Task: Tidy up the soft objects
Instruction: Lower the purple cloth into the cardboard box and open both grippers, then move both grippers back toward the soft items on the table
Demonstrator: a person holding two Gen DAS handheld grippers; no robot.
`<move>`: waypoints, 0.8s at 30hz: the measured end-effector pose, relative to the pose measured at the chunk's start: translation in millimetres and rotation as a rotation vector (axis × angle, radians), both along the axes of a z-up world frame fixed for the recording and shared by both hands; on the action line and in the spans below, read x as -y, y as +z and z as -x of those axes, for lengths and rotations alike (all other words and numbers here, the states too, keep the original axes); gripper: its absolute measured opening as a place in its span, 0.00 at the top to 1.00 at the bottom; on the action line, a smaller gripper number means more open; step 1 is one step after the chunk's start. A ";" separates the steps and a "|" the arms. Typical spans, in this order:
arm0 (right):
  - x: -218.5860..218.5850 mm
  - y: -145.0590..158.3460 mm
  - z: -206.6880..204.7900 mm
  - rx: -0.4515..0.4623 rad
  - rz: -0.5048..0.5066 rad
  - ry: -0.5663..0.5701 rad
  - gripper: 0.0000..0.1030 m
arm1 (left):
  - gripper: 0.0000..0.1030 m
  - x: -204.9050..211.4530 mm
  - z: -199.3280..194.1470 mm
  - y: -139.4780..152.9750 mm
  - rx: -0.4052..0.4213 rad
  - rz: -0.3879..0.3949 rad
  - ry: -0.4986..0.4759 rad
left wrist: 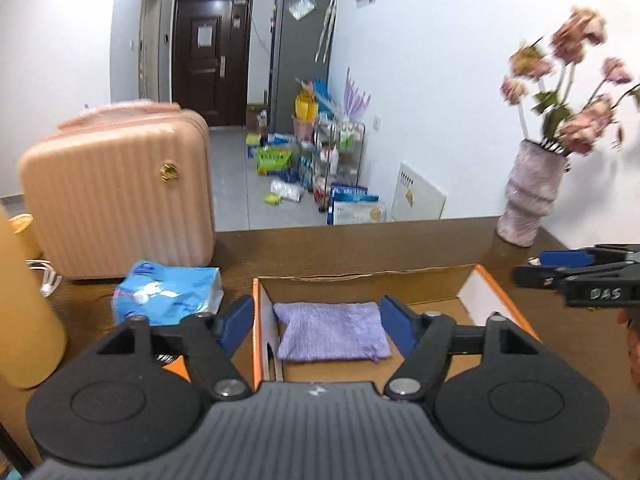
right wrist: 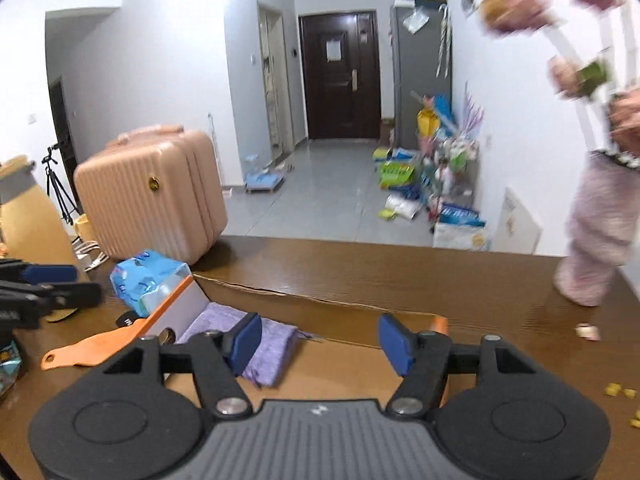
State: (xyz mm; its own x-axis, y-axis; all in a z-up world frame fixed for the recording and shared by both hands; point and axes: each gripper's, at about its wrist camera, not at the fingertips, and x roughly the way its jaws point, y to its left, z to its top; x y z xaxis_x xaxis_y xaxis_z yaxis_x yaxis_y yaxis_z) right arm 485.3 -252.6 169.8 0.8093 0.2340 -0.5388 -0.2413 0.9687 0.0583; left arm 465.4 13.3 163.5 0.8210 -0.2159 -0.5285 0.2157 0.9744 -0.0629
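Observation:
A folded purple cloth (left wrist: 332, 330) lies inside an open cardboard box with orange edges (left wrist: 496, 292) on the brown table. My left gripper (left wrist: 318, 326) is open and empty, hovering over the box's near left side with the cloth between its blue pads. My right gripper (right wrist: 320, 340) is open and empty above the same box (right wrist: 352, 368), with the cloth (right wrist: 264, 344) at its left finger. A blue tissue pack (left wrist: 168, 292) lies left of the box; it also shows in the right wrist view (right wrist: 146, 278). Each gripper shows at the edge of the other's view.
A pink suitcase (left wrist: 120, 192) stands at the table's back left. A vase of pink flowers (left wrist: 532, 192) stands at the back right. A yellow bottle (left wrist: 24, 320) is at the far left. Small crumbs (right wrist: 616, 392) lie on the table's right side.

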 end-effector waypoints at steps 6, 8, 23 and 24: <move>33.9 18.8 85.8 0.101 -0.022 -0.062 0.29 | 0.20 2.7 87.1 12.7 0.089 -0.012 0.046; 36.7 18.4 118.5 0.154 -0.022 -0.057 0.26 | 0.12 3.9 120.7 9.5 0.140 -0.004 0.067; 25.7 -60.3 348.3 0.388 -0.054 -0.044 0.10 | 0.00 10.5 340.0 -80.6 0.256 0.056 0.046; 22.2 -69.6 360.7 0.378 -0.060 -0.043 0.10 | 0.00 9.0 350.5 -86.3 0.249 0.059 0.047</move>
